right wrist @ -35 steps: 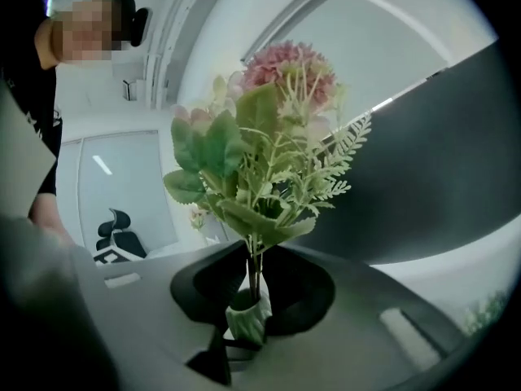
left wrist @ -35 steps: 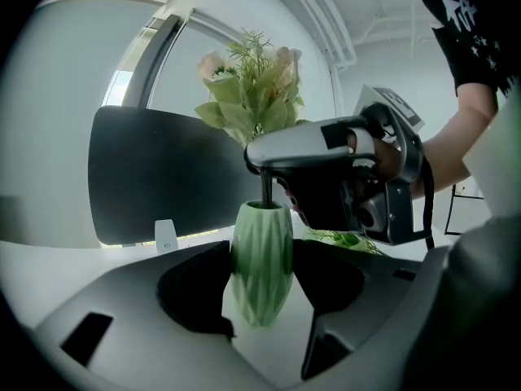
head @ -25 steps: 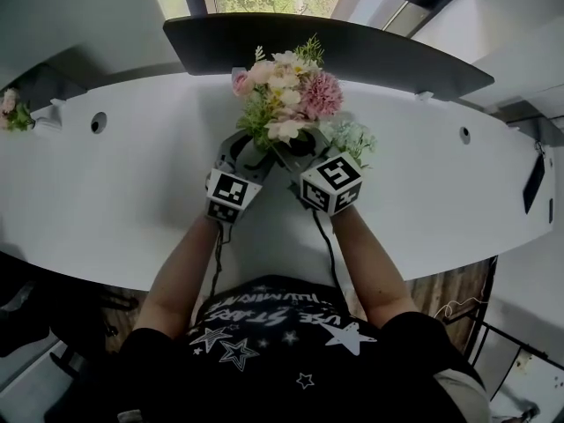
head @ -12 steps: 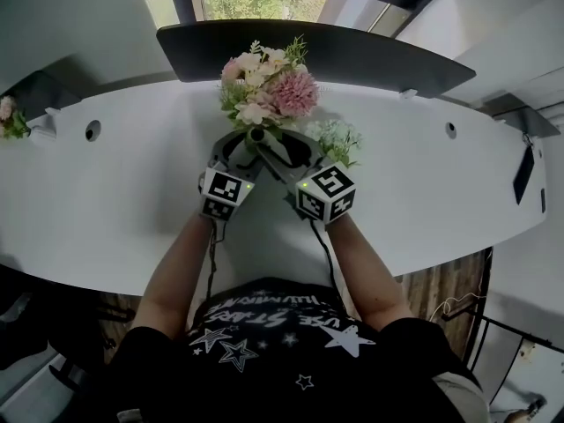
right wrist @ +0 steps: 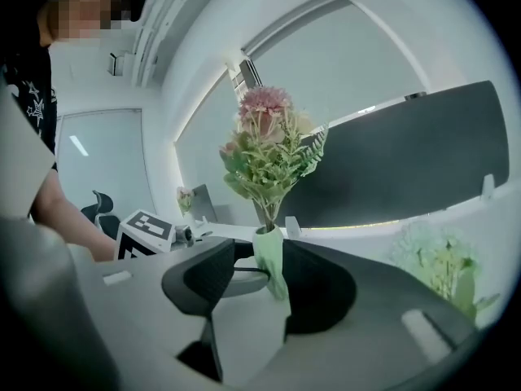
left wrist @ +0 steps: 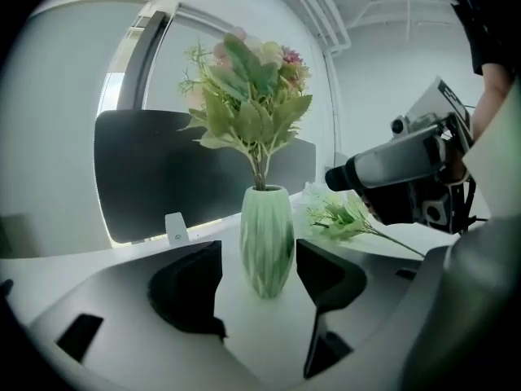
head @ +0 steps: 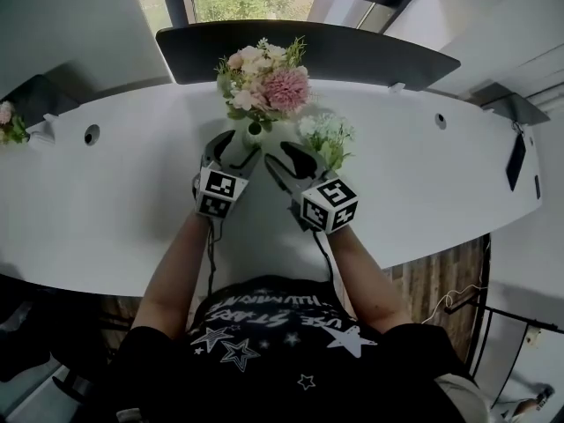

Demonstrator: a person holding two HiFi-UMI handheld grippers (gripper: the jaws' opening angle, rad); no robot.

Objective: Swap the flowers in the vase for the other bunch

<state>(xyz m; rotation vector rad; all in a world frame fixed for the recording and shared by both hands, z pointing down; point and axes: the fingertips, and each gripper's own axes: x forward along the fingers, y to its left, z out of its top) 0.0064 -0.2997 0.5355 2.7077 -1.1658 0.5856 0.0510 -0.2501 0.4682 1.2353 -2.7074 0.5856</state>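
A pink and cream bouquet (head: 264, 76) stands upright in a pale green ribbed vase (left wrist: 267, 239) on the white table (head: 115, 201). My left gripper (head: 236, 146) is open with the vase between its jaws; they have just been opening, and a gap shows on each side in the left gripper view. My right gripper (head: 282, 155) sits a little back from the vase, to its right. Its jaws have just been opening and nothing is between them. The other bunch (head: 326, 137), pale green and white, lies on the table right of the vase.
A dark curved panel (head: 308, 47) stands along the table's far edge behind the vase. A small third bunch of flowers (head: 11, 117) sits at the far left. Round holes (head: 92, 135) mark the tabletop on both sides.
My right gripper has let go near the stems, opened, and drawn back from the vase towards the person. The bouquet now stands in the vase. The left gripper has stayed at the vase.
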